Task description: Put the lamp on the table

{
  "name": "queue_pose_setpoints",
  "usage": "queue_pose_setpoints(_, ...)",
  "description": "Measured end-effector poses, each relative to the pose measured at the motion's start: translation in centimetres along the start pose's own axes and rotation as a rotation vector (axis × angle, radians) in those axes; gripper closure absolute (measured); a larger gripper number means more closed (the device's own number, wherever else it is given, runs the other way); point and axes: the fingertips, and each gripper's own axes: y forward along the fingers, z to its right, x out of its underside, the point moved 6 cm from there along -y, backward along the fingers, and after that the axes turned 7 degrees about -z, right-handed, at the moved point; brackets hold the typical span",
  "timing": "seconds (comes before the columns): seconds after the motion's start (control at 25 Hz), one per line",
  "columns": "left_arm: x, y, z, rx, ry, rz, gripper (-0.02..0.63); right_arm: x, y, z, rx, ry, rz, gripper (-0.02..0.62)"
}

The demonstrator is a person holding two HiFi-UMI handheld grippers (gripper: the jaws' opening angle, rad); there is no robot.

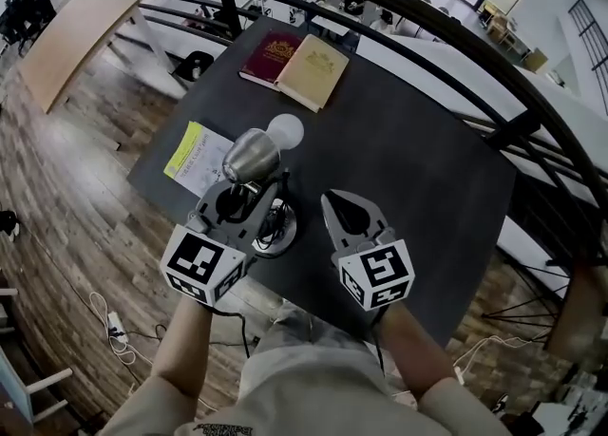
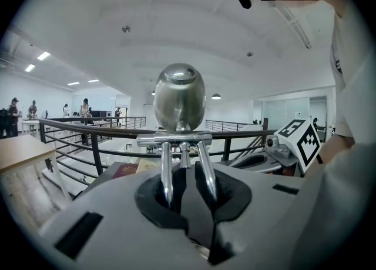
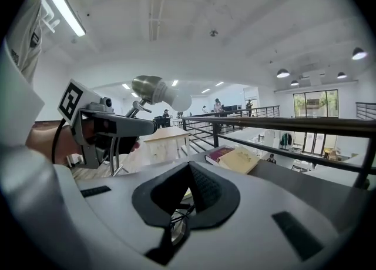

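Gripping the lamp (image 1: 249, 154) by its thin chrome rods, the left gripper (image 1: 239, 202) has its jaws closed on them just below the metal shade; the shade and white bulb (image 1: 285, 130) lean away ahead of the tool. The lamp's round base (image 1: 281, 227) with its coiled cable lies under the jaws, close to the near edge of the table (image 1: 418, 168); whether it rests on the top cannot be told. Just to the right, apart from the lamp, the right gripper (image 1: 334, 202) has its jaws pressed together on nothing. Ahead and to the right of it the dark top is bare up to the edge and the railing (image 1: 446, 35) beyond. A leaflet (image 1: 198, 159) lies left of the left gripper at the table's edge, and two books (image 1: 296, 66) sit far ahead.
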Motion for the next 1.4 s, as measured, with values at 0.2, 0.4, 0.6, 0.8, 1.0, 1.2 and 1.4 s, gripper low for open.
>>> queue_pose_setpoints(0.2, 0.0, 1.2, -0.2, -0.018, -0.006, -0.032, 0.551, 1.0, 0.8, 0.1, -0.001, 0.027, -0.022, 0.595)
queue_pose_setpoints(0.4, -0.2, 2.9, 0.1, -0.045, 0.001, -0.077, 0.548, 2.0, 1.1, -0.1, -0.01, 0.05, -0.046, 0.595)
queue_pose_setpoints(0.6, -0.3, 4.0, 0.2, -0.056, 0.0, -0.108, 0.548, 2.6, 1.1, 0.4, -0.012, 0.065, -0.058, 0.595)
queue_pose_setpoints(0.8, -0.5, 5.3, 0.0, -0.068, -0.001, -0.15, 0.546, 2.9, 1.3, 1.2, -0.01, 0.089, -0.061, 0.595)
queue_pose_setpoints(1.0, -0.8, 7.0, -0.3, -0.086, 0.001, -0.163, 0.546, 3.3, 1.7, 2.2, -0.012, 0.102, -0.074, 0.595)
queue_pose_setpoints(1.2, -0.9, 7.5, -0.6, -0.083, -0.012, -0.188, 0.546, 3.7, 1.3, 2.7, -0.013, 0.115, -0.079, 0.595)
queue_pose_setpoints(1.4, -0.8, 7.4, -0.3, -0.083, -0.007, -0.197, 0.546, 4.2, 1.1, 3.3, -0.014, 0.133, -0.089, 0.595)
